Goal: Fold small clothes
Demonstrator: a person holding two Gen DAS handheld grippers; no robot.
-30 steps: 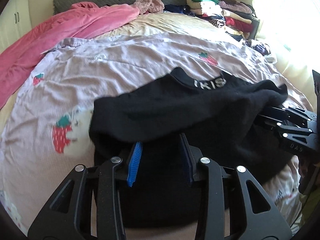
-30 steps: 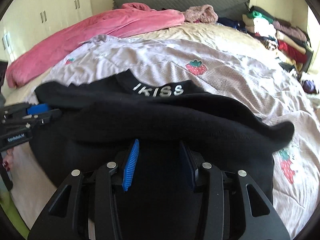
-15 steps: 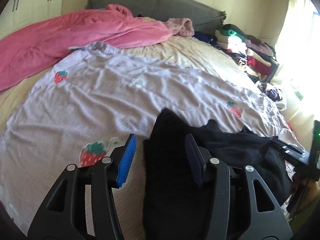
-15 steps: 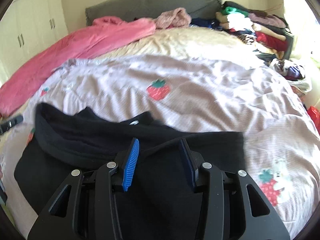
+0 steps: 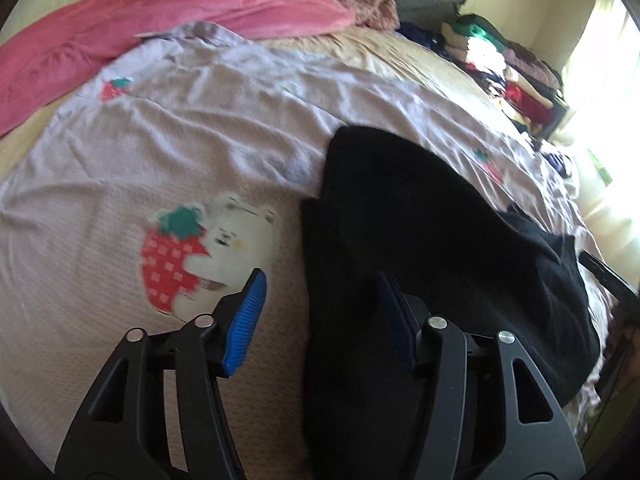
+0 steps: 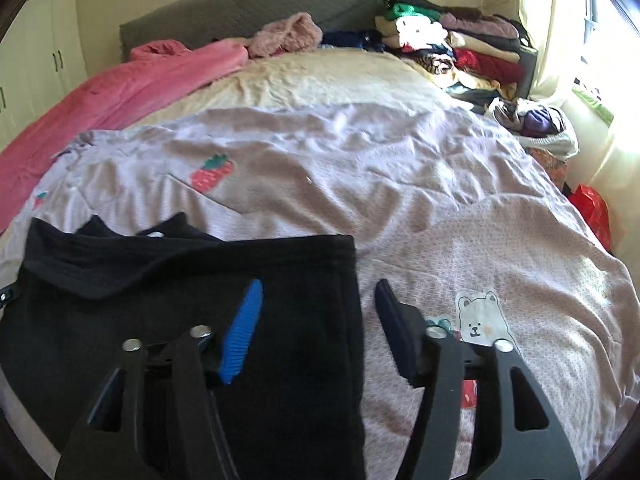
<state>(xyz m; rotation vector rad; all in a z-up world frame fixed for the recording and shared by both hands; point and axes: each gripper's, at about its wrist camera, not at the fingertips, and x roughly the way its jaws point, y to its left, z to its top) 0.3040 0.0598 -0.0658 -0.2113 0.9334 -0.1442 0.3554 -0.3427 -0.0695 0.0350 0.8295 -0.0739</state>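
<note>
A black garment (image 5: 420, 248) lies folded on the lilac strawberry-print blanket (image 5: 180, 128). In the left wrist view my left gripper (image 5: 320, 284) is open and empty over the garment's left edge. In the right wrist view the same garment (image 6: 192, 300) lies at lower left. My right gripper (image 6: 318, 292) is open and empty over its right edge. A part of the right gripper (image 5: 612, 280) shows at the far right of the left wrist view.
A pink blanket (image 6: 120, 88) lies along the bed's left side. A stack of folded clothes (image 6: 452, 44) sits at the far right by the grey headboard (image 6: 240, 12). A window (image 6: 600, 40) is on the right. A red bag (image 6: 592, 208) is beside the bed.
Both grippers held the black garment a second ago, folded it over, then opened and let go. It now lies flat in a narrower fold, and both grippers have pulled back over its edges.
</note>
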